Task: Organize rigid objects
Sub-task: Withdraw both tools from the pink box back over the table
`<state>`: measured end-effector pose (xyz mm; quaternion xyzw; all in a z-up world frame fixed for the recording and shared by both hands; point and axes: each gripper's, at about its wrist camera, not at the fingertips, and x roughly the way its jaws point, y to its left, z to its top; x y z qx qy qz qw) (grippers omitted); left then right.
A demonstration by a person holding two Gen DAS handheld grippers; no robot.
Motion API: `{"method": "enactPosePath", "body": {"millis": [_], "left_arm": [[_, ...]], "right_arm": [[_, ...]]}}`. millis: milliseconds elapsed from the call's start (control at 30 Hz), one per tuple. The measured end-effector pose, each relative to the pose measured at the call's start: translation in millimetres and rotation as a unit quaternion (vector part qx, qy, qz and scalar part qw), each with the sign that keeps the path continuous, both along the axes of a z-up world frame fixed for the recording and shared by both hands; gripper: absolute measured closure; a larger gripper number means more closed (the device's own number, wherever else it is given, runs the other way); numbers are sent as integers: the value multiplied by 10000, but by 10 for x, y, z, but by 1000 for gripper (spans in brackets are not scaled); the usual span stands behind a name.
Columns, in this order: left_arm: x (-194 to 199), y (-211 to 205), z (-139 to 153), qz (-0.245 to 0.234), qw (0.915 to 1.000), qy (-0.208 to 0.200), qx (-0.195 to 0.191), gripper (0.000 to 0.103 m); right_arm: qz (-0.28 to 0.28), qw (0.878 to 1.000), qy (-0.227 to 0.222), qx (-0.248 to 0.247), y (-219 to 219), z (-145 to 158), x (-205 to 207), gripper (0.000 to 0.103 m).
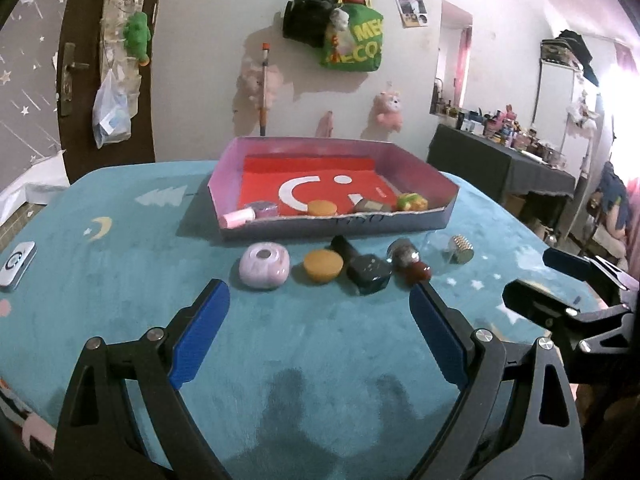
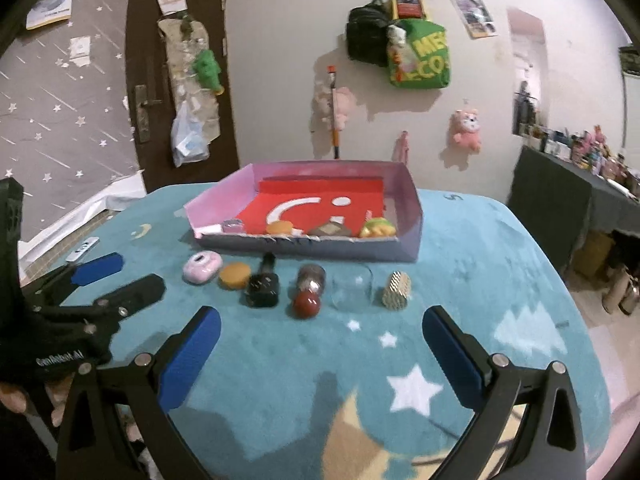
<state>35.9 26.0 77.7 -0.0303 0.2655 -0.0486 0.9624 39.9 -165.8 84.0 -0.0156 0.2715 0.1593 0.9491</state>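
Both grippers, left [image 1: 318, 330] and right [image 2: 322, 354], hang released near the tray [image 2: 408, 246]; next grab is probably the glass [image 2: 352, 288], hard to see.

Green bag [image 1: 354, 40] & pink plush [image 1: 389, 109] on wall; remote [image 1: 16, 265] on cloth.

I see a row on the teal cloth near the tray: pink round case [image 1: 264, 266], orange puck [image 1: 322, 265], black bottle [image 1: 362, 266] lying down, red-capped jar [image 1: 409, 263] tipped over, clear glass [image 2: 353, 288], gold-patterned cylinder [image 1: 461, 249].
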Motion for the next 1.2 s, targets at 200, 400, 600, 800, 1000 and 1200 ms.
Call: {"method": "enactPosePath", "body": {"millis": [200, 400, 600, 800, 1000, 1200], "left_arm": [[47, 2, -268, 86, 9993, 373, -55, 11], [48, 3, -394, 177, 9987, 477, 4, 11], [65, 5, -425, 171, 9984, 531, 11, 11], [69, 5, -428, 171, 9984, 540, 8, 11], [113, 11, -392, 183, 9984, 531, 30, 11], [272, 29, -304, 218, 9979, 602, 106, 11]], "right_arm": [[-172, 9996, 218, 15, -32, -312, 35, 0], [-238, 9986, 467, 110, -58, -506, 110, 0], [-356, 9974, 582, 238, -109, -587, 156, 0], [-410, 9968, 637, 256, -144, -614, 174, 0], [-395, 9966, 681, 255, -145, -625, 185, 0], [-458, 9965, 665, 236, -187, -569, 270, 0]]}}
